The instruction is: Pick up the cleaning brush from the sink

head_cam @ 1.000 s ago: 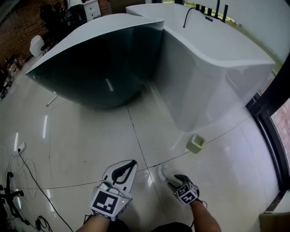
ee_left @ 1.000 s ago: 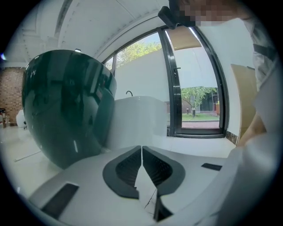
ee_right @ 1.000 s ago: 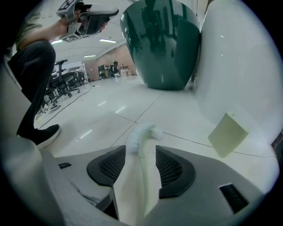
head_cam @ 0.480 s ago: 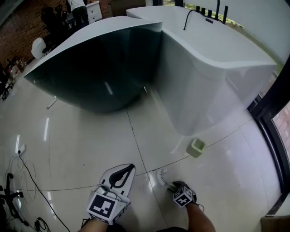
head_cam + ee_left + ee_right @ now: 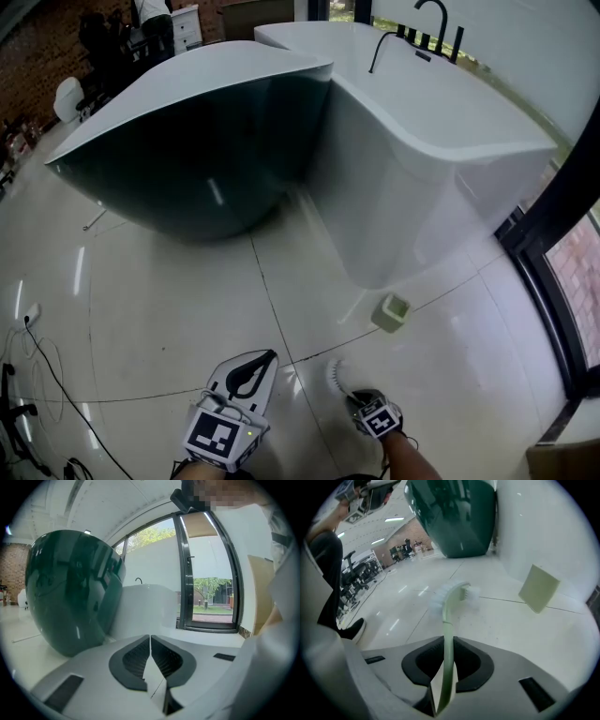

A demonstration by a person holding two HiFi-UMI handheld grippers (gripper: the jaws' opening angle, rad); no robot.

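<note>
The cleaning brush (image 5: pixel 336 375) lies on the glossy white floor, not in a sink. It has a pale green handle (image 5: pixel 447 634) and a white bristle head (image 5: pixel 457 595) that points away from me. My right gripper (image 5: pixel 357 399) points steeply down at it. Its jaws are closing tight, and in the right gripper view both dark pads (image 5: pixel 465 660) press on the handle of the brush in my right gripper (image 5: pixel 447 657). To the left, my left gripper (image 5: pixel 269 356) hangs over the floor. Its jaws meet with nothing between them, as my left gripper (image 5: pixel 150 645) shows in its own view.
A small pale green block (image 5: pixel 391 311) stands on the floor just beyond the brush. Behind it rise a white bathtub (image 5: pixel 441 159) and a dark green tub (image 5: pixel 187 150). Cables (image 5: pixel 37 356) trail at the left. A dark window frame (image 5: pixel 553 253) borders the right.
My right gripper has come down onto the brush and its jaws have shut on the handle. My left gripper has hardly moved.
</note>
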